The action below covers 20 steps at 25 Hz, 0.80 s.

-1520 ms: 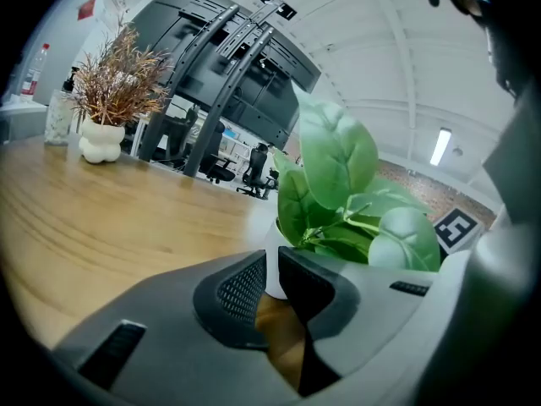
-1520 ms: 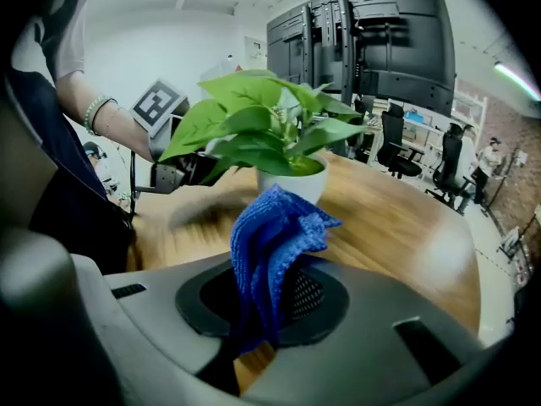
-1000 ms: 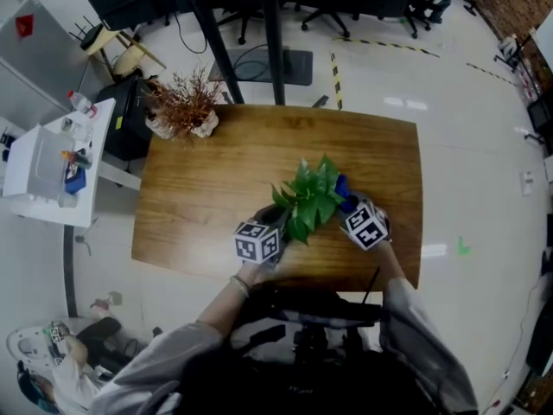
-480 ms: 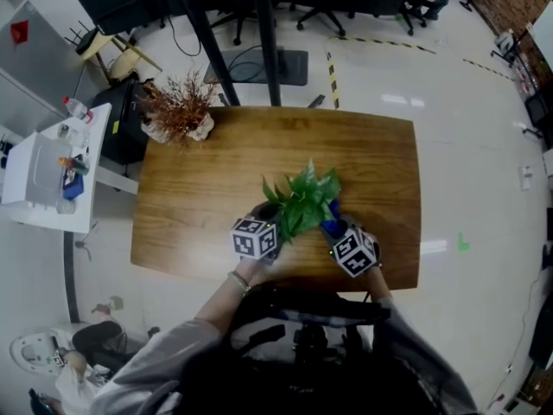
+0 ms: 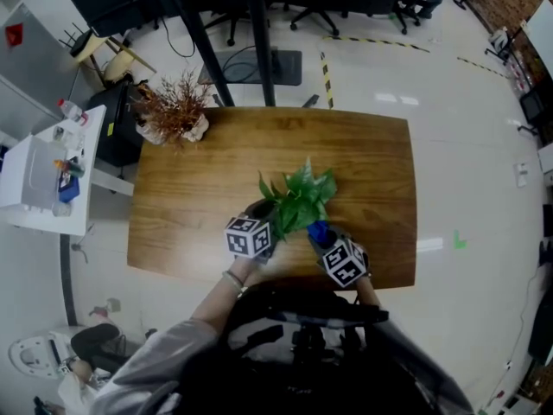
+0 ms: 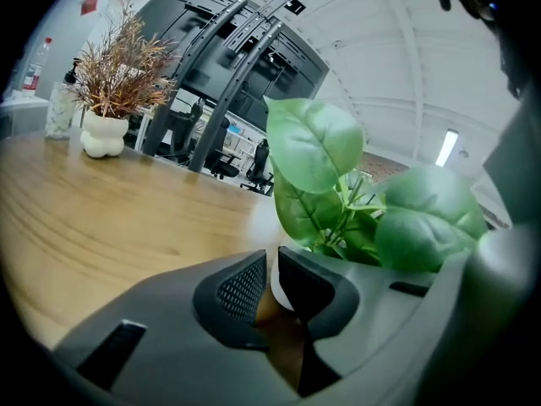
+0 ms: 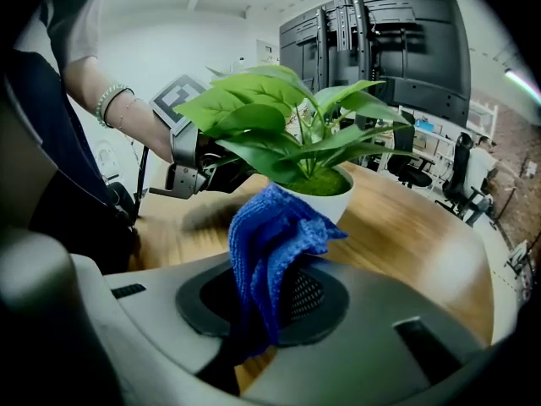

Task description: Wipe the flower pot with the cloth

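Left gripper (image 6: pixel 272 265): jaws drawn narrow, clamped on the white rim of the flower pot (image 7: pixel 336 201). Right gripper (image 7: pixel 277 288): jaws closed on the blue cloth (image 7: pixel 269 231), whose free end touches the pot's side. The pot stands upright on the wooden table (image 5: pixel 371 154), near its front edge, between both grippers.

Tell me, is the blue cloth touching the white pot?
Cannot tell. In the right gripper view the cloth, held by the right gripper, overlaps the pot on its near side, showing neither contact nor gap plainly.
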Tool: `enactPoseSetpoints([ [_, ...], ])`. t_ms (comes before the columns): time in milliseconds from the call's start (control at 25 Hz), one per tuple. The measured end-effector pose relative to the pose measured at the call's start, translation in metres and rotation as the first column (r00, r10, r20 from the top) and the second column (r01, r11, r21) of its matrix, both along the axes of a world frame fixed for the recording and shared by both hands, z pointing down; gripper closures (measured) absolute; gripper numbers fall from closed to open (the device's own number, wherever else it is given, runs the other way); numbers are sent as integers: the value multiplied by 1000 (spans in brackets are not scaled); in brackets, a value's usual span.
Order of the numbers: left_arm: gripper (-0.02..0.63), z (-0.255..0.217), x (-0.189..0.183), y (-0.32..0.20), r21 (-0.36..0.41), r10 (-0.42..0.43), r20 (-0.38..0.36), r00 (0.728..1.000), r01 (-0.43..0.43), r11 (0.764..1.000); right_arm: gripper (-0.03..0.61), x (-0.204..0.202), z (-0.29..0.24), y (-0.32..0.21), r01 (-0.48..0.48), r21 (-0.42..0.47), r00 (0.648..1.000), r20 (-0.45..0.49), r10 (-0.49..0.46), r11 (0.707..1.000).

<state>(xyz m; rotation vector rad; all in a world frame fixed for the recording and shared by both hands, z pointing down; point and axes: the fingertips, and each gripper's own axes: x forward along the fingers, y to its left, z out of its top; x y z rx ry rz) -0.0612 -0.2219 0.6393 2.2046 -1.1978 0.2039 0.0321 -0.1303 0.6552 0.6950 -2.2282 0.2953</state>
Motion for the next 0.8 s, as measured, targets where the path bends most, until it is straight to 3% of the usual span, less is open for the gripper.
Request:
enactPoseSetpoints([
  [400, 573, 5, 0, 33, -13, 12, -6, 1000, -13, 1000, 494, 57, -6, -73, -2, 109, 993, -121, 15, 994],
  [600, 572, 9, 10, 38, -23, 27, -8, 1000, -27, 999, 494, 37, -7, -98, 107, 124, 991, -98, -95, 987],
  [800, 574, 10, 9, 30, -17, 24, 9, 1000, -24, 1000, 494, 23, -2, -80, 217, 103, 972, -110, -205, 971],
])
